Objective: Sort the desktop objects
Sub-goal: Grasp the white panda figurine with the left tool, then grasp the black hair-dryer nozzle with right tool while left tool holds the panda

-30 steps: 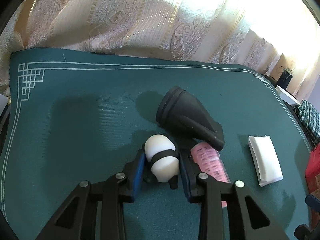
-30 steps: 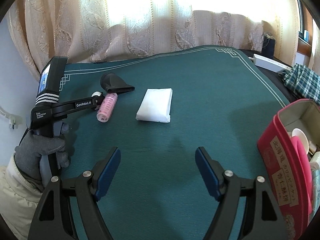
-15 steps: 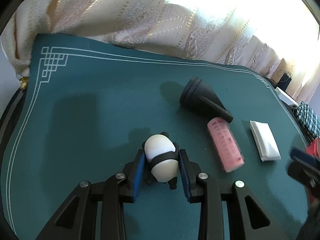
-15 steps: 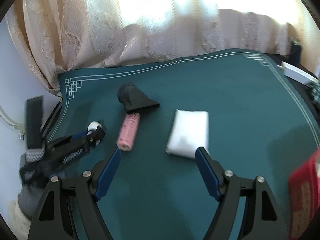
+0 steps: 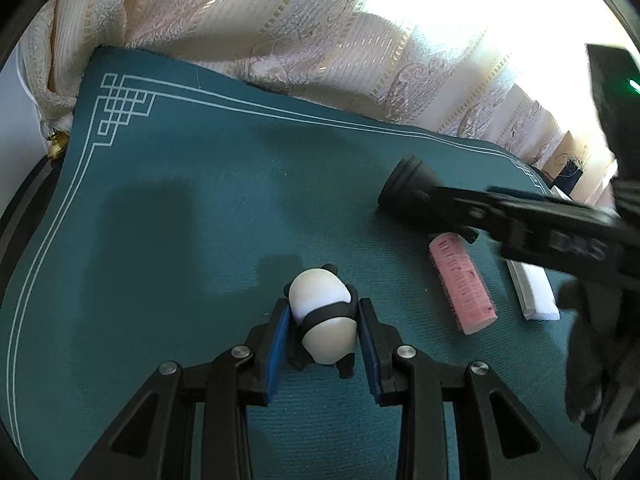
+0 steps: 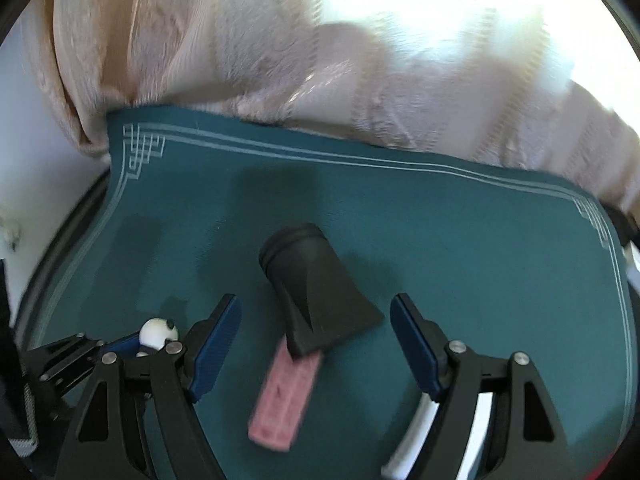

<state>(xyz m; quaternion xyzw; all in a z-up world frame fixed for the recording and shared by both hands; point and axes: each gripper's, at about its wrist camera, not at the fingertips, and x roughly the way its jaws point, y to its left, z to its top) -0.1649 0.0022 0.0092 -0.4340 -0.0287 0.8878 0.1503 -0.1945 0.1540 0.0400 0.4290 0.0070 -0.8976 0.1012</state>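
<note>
Panda figurine clamped; pink roller beside black nozzle.

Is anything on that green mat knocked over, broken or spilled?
Nothing looks broken or spilled. The black nozzle lies on its side on the green mat, its flat end overlapping the pink roller, so the two may touch. The left hand-held gripper holds a small panda figure, tipped forward between its blue pads.
</note>
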